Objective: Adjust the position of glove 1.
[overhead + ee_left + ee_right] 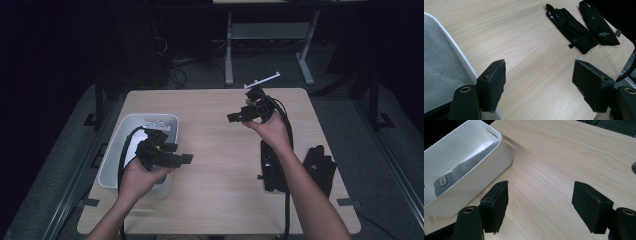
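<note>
Black jaws of left gripper (pixel 539 86): spread wide, nothing between them, white bin (pixel 456 53) just beside its left finger; two black gloves (pixel 571 27) well beyond. Right gripper (pixel 540 206): released, bare tabletop (pixel 554 157) between fingers, bin beyond left finger.

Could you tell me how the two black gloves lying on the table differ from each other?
In the left gripper view, the nearer glove carries shiny silvery marks on its fingers and a small tab at its cuff; the farther glove is plain apart from faint print near its cuff. The nearer glove lies well on the table, while the farther glove lies beside its edge. Both are black, flat and roughly parallel.
</note>
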